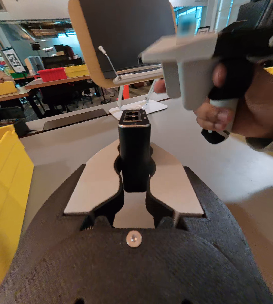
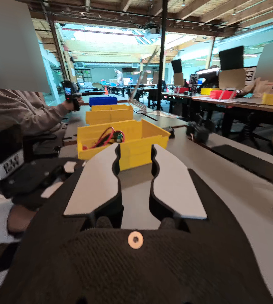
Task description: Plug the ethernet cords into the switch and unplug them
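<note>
1. A black switch (image 1: 135, 158) is clamped between the two fingers of the left gripper (image 1: 135, 146), its far end with four empty ports pointed away from the camera and raised above the grey table (image 1: 198, 164).
2. No ethernet cord can be seen plugged into the switch in the left wrist view.
3. The right gripper (image 1: 170, 54), blurred, is seen in the same view at upper right, held by a hand (image 1: 231, 115) above the table and well apart from the switch.
4. In the right wrist view, the right gripper (image 2: 135, 148) is shown with its jaws parted and nothing between them, only the table surface and the yellow bin (image 2: 139, 144) beyond.
5. Red and black wires (image 2: 106, 138) are seen lying inside that bin, which stands on the table just ahead of the fingertips.
6. A second yellow bin (image 1: 2, 189) is seen at the left edge of the left wrist view, near the left gripper.
7. A white stand (image 1: 139, 107) carrying a dark board is placed on the table behind the switch.
</note>
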`<state>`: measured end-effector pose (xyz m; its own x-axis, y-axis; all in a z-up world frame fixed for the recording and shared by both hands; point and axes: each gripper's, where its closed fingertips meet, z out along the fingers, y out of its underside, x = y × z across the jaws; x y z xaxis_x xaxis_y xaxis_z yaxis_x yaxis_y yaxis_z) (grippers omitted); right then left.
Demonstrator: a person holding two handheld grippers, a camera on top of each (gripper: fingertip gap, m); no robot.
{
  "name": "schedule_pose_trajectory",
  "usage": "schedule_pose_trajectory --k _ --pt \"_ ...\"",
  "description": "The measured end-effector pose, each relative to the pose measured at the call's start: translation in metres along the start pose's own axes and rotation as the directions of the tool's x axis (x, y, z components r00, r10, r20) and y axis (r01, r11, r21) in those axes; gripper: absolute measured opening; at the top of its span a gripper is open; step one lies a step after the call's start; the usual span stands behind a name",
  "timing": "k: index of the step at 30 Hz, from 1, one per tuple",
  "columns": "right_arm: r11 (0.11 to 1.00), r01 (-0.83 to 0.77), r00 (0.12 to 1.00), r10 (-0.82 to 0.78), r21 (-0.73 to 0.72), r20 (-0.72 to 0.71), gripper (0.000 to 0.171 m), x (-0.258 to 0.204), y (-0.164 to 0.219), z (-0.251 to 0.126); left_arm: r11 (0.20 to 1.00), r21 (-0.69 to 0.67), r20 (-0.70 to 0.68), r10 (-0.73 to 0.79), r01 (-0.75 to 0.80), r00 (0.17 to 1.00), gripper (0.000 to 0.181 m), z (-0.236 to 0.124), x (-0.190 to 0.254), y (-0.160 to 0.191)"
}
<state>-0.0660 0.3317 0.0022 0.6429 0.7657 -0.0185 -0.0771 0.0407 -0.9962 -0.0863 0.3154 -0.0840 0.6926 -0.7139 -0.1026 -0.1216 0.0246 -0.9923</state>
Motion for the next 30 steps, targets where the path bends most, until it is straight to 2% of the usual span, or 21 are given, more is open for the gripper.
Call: schedule_pose_trajectory --k 5,10,13,16,21,24,27,29,30 --pt "0.997 0.074 0.99 -0.074 0.006 0.122 0.035 -0.03 -0.041 0.053 0.999 0.008 0.054 -0.04 0.04 0.998 0.026 -0.009 -0.018 0.002" --pt "0.972 0.201 0.963 -0.174 -0.118 0.204 0.034 -0.056 -0.046 0.102 0.996 0.009 0.04 -0.084 0.084 0.996 0.026 -0.005 -0.019 0.005" --pt "0.892 0.364 0.92 -0.3 -0.269 0.251 0.037 -0.063 -0.022 0.132 0.995 0.008 0.026 -0.097 0.097 0.995 0.026 -0.003 -0.017 0.005" --pt "0.801 0.486 0.865 -0.386 -0.349 0.32 0.036 -0.069 -0.002 0.16 0.995 0.017 0.023 -0.099 0.098 0.995 0.026 -0.003 -0.016 0.004" --pt "0.711 0.542 0.808 -0.296 -0.447 0.509 0.033 -0.092 0.031 0.198 0.994 0.027 0.021 -0.102 0.102 0.995 0.026 -0.003 -0.017 0.002" --pt "0.638 0.549 0.812 -0.254 -0.54 0.526 0.033 -0.087 0.058 0.221 0.995 0.031 0.017 -0.095 0.094 0.995 0.025 -0.002 -0.017 0.002" --pt "0.515 0.515 0.846 -0.178 -0.685 0.502 0.035 -0.076 0.095 0.233 0.997 0.025 0.007 -0.071 0.071 0.997 0.026 0.0 -0.013 0.002" --pt "0.458 0.499 0.86 -0.163 -0.736 0.483 0.016 -0.07 0.11 0.238 0.998 0.023 -0.008 -0.058 0.058 0.998 0.026 0.0 -0.009 0.002" --pt "0.463 0.5 0.861 -0.171 -0.732 0.479 0.01 -0.069 0.11 0.242 0.998 0.022 -0.014 -0.051 0.051 0.999 0.026 0.001 -0.008 0.002"
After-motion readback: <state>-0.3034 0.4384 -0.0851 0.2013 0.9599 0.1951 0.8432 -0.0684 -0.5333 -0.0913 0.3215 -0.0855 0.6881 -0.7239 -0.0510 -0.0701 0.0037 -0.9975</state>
